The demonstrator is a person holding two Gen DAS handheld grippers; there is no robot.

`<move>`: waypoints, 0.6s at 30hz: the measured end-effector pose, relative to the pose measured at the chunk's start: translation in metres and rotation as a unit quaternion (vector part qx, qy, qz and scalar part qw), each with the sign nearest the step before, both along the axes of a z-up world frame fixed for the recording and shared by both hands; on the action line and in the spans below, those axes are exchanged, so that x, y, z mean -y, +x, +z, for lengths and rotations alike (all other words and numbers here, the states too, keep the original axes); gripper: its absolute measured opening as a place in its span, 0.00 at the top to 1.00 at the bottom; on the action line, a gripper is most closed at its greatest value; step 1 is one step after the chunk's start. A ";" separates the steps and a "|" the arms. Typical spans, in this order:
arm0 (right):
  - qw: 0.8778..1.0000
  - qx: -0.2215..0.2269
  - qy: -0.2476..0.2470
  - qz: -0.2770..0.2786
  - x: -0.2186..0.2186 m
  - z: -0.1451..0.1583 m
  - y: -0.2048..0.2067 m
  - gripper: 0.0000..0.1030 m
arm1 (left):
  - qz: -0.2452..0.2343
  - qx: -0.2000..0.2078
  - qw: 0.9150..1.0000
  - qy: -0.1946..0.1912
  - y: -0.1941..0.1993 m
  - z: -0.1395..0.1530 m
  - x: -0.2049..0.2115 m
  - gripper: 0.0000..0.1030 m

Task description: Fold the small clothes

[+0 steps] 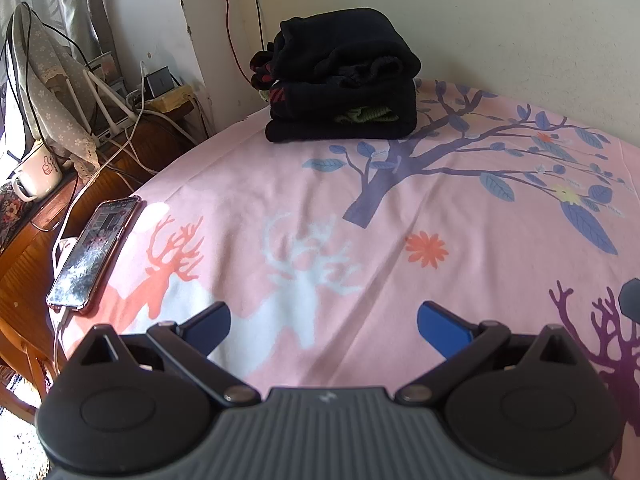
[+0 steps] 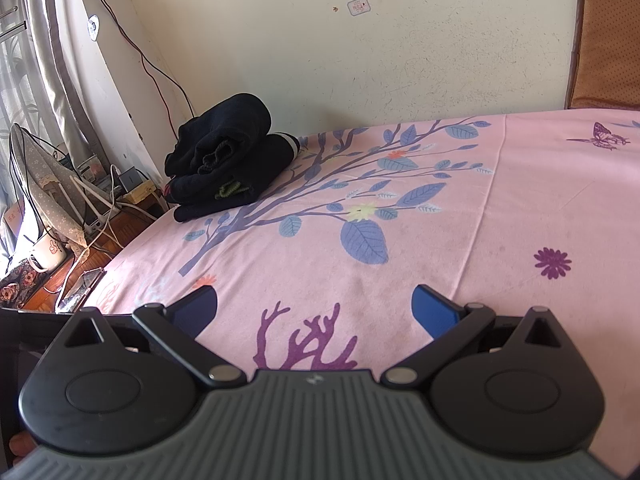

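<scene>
A stack of folded black clothes [image 1: 344, 80] rests at the far edge of the bed by the wall, with a bit of green fabric showing between the layers; the right wrist view has the same stack [image 2: 228, 164] at the far left. My left gripper [image 1: 324, 324] hovers open over the pink printed sheet [image 1: 280, 184], well short of the stack, nothing between its blue fingers. My right gripper [image 2: 316, 312] is open too, empty, above the sheet [image 2: 440, 240] near the front. A dark part of the right gripper [image 1: 632, 296] shows at the left view's right edge.
A phone [image 1: 96, 248] lies on the bed's left edge with a cable attached. A wooden side table [image 1: 28, 264] at the left holds a white mug [image 1: 38, 176], cables and a router. A brown headboard [image 2: 608, 40] stands at the far right.
</scene>
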State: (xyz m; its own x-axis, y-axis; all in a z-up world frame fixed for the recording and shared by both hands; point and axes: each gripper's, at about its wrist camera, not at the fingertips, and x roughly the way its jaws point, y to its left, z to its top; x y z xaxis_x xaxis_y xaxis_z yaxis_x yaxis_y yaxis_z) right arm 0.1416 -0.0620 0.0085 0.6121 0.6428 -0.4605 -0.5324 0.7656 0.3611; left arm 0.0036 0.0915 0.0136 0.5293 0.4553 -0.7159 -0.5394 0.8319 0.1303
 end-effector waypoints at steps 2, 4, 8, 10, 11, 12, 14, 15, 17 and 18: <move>1.000 0.000 0.000 0.000 0.000 0.000 0.000 0.00 | 0.000 0.000 1.000 0.000 0.000 0.000 0.000 0.00; 1.000 0.000 0.000 0.000 0.000 0.000 0.000 0.00 | 0.000 0.000 1.000 0.000 0.000 0.000 0.000 0.00; 1.000 0.000 0.000 0.000 0.000 0.000 0.000 0.00 | 0.001 0.000 1.000 0.000 -0.001 0.000 0.000 0.00; 1.000 0.000 0.000 0.000 0.000 0.000 0.000 0.00 | 0.002 0.001 1.000 0.001 0.000 0.001 0.000 0.00; 1.000 0.000 0.000 0.000 0.000 0.000 0.000 0.00 | 0.002 0.001 1.000 0.001 0.001 0.001 0.000 0.00; 1.000 0.001 0.000 0.000 0.000 0.000 0.000 0.00 | 0.002 0.002 1.000 0.001 0.001 0.002 0.000 0.00; 1.000 0.001 0.000 0.000 0.000 0.000 0.000 0.00 | 0.000 0.005 1.000 0.003 0.000 0.004 0.000 0.00; 1.000 0.001 0.000 0.000 0.000 0.000 0.001 0.00 | -0.003 0.007 1.000 0.003 0.000 0.005 0.001 0.00; 1.000 0.002 0.000 0.001 0.001 0.001 0.001 0.00 | -0.010 0.013 1.000 0.007 -0.001 0.008 0.003 0.00; 1.000 0.003 0.001 0.001 0.001 0.001 0.001 0.00 | -0.013 0.015 1.000 0.010 -0.002 0.010 0.004 0.00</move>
